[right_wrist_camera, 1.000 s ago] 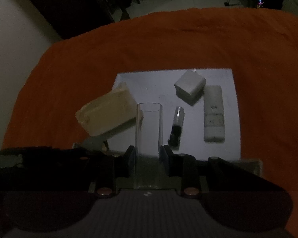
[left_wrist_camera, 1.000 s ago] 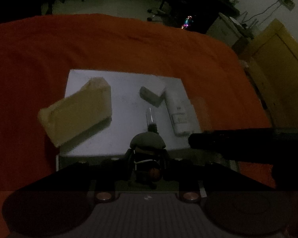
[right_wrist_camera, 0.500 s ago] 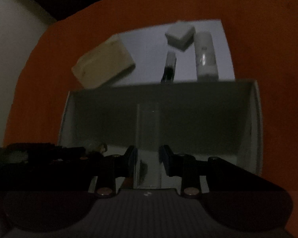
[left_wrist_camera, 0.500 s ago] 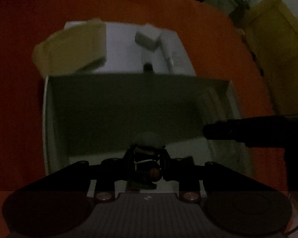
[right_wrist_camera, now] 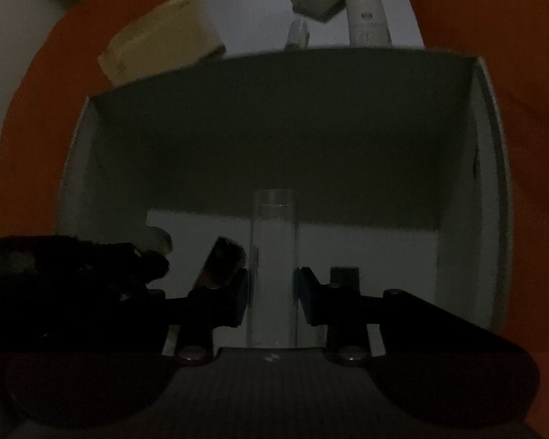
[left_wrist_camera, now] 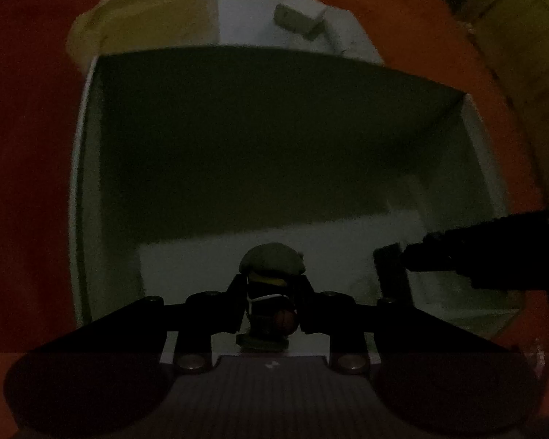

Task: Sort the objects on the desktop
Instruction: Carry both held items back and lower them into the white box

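In the left wrist view my left gripper is shut on a small toy figure with a grey-green cap and a little brown ball. It hangs low inside a white open box, just above the floor. In the right wrist view my right gripper is shut on a clear upright tube, also down inside the white box. The two grippers are side by side: the right gripper reaches in from the right edge, and the left gripper shows dark at the left.
Beyond the box's far wall a white sheet carries a yellow block, a white cube, a white stick-shaped case and a small vial. Orange cloth covers the table. A yellow cabinet stands at the right.
Both grippers have come down and tilted steeply into the white box, which now fills both views. The sheet and its objects have slid to the top. Neither grip has changed.
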`<state>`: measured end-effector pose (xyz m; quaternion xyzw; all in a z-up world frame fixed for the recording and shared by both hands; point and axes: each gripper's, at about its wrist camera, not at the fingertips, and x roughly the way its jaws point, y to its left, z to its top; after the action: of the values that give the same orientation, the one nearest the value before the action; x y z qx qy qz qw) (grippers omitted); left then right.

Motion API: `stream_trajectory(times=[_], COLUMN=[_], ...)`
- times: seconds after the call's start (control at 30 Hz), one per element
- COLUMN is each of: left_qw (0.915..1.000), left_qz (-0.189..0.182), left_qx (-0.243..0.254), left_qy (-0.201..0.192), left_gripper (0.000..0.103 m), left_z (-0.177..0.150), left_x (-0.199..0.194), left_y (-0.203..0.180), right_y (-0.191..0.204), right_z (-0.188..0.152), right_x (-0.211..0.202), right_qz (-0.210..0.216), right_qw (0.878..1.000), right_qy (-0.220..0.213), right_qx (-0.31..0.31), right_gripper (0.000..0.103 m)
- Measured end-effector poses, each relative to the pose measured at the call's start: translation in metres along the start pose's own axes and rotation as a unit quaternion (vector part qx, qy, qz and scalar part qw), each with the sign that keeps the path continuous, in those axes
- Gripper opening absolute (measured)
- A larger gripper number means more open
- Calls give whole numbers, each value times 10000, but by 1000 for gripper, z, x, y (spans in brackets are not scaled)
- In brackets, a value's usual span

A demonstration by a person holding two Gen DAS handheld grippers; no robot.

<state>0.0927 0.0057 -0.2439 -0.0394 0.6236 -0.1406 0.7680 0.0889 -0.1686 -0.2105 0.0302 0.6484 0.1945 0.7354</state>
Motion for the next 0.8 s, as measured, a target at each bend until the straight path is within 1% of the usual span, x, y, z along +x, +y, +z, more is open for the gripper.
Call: stream_trajectory(times=[0.17, 0.33, 0.5, 0.63, 0.8], left_qw=[9999, 9998, 9994, 9992, 9984], left_qz=[78, 173, 303, 371, 466], left_qx=[-16, 13, 77, 150, 308], left_qy=[101, 122, 114, 82, 81], left_gripper=[24, 24, 24, 24, 24], left_z=[-8, -10, -8, -9, -13], left_x=[6, 11, 17, 21, 28], left_y=[4, 6, 5, 2, -2], right_y=[2, 3, 13, 17, 12], right_z=[-9, -13, -10, -10, -17], right_x=[13, 27, 48, 59, 71], right_qz=[-23, 61, 34, -120, -271], right_qw=[9999, 9996, 9995, 9993, 9984], right_qy=[162, 275, 318, 311, 453], right_qx=[-49, 51, -36, -188, -209], right_gripper=[32, 32, 32, 32, 32])
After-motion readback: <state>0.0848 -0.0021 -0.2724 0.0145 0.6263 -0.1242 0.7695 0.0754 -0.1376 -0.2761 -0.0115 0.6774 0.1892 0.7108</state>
